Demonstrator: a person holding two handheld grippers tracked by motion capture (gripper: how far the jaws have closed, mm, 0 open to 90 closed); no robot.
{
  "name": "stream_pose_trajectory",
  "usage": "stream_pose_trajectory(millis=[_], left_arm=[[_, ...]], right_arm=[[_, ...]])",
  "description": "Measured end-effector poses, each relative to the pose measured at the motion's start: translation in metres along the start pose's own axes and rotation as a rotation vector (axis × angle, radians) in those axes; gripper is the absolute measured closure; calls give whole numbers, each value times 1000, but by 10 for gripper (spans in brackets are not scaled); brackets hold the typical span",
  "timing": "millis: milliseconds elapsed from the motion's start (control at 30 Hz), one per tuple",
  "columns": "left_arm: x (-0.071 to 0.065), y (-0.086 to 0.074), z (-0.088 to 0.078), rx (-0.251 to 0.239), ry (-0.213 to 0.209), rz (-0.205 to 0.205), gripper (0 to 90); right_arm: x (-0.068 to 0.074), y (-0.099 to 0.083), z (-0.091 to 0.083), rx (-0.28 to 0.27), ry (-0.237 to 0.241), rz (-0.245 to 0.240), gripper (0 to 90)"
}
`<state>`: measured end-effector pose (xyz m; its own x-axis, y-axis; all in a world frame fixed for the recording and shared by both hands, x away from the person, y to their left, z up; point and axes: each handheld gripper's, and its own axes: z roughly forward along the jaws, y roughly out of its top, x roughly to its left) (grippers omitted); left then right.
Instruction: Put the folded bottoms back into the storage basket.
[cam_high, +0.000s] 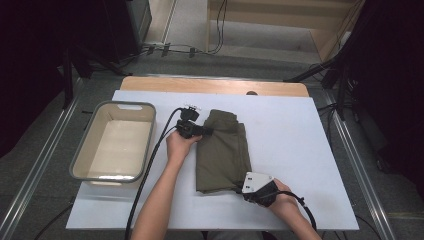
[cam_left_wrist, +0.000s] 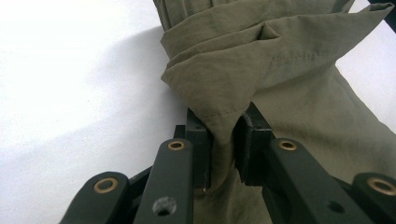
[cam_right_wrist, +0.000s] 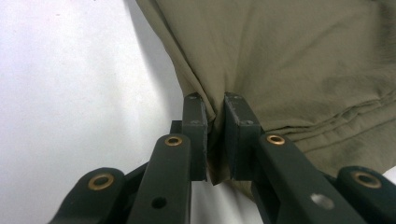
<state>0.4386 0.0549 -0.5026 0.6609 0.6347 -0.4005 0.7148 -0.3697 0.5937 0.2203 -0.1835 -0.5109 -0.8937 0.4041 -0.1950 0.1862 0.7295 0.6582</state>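
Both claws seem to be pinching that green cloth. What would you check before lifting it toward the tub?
1. Left claw shut on cloth: ok.
2. Right claw shut on cloth's near edge: ok.
3. Cloth folded, lying flat on table: ok.
4. Tub empty, beside the cloth: ok.
5. Whether each claw holds every layer: cannot tell.

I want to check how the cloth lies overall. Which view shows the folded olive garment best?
The high view: the whole olive garment lies folded on the white table beside the grey bin. The left and right gripper views show close-ups of pinched edges between black jaws.
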Motion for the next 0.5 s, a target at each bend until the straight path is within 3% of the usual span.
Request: stream_pose_trajectory(millis=[500], left_arm=[[-3,0,-4,-23,1,29,782]], right_arm=[[-3,1,-3,-6,10,36,803]])
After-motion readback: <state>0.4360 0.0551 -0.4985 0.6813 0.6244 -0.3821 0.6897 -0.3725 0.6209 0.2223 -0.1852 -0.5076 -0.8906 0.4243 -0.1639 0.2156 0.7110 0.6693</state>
